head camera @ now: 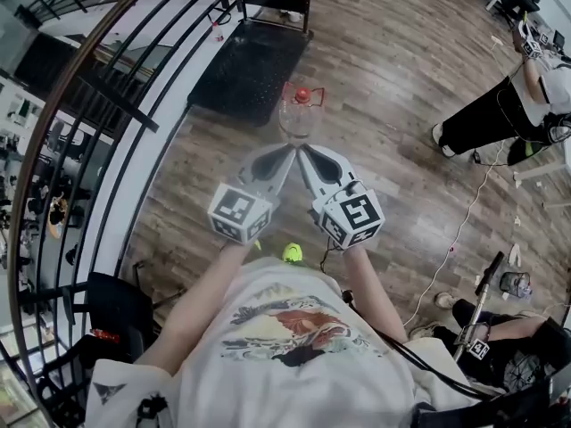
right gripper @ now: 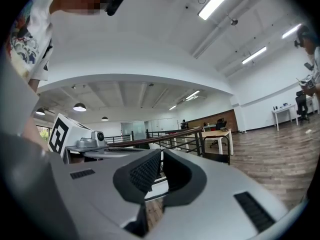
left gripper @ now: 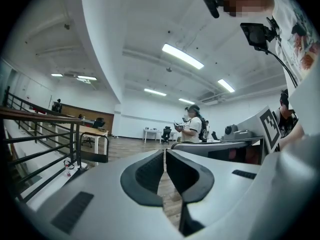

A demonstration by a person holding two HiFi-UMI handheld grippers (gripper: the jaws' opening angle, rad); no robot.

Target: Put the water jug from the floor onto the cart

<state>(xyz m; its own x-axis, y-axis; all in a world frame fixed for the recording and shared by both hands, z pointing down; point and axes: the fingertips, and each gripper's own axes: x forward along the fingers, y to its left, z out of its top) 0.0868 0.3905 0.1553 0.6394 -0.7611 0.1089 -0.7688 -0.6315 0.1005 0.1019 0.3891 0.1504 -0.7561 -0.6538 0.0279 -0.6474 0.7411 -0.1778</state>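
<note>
In the head view, the water jug [head camera: 301, 110] stood upright on the wooden floor [head camera: 393, 69]. It was clear with a red cap, and it stood just off the near right corner of the black cart [head camera: 248, 61], not on it. The cart's flat deck lay bare, with its handle rising at the far edge. The left gripper [head camera: 289, 149] and the right gripper [head camera: 302, 152] were held side by side in front of the person. Their tips almost met each other just short of the jug, without touching it. A dark railing [head camera: 116, 87] curved along the left edge of the floor. Another person [head camera: 508, 105] stood at the far right.

In the left gripper view, the left gripper [left gripper: 164, 154] had its jaws drawn narrow, only a thin slit between the pads, and nothing was held. The right gripper [left gripper: 240, 134] showed close on the right. The railing [left gripper: 35, 119] ran along the left, and a standing person [left gripper: 191, 126] was far off across the room.

In the right gripper view, the right gripper [right gripper: 161, 156] had its jaws pressed together and empty. The left gripper [right gripper: 90, 141] lay just beside it on the left. The railing [right gripper: 170, 136] ran beyond the tips.
</note>
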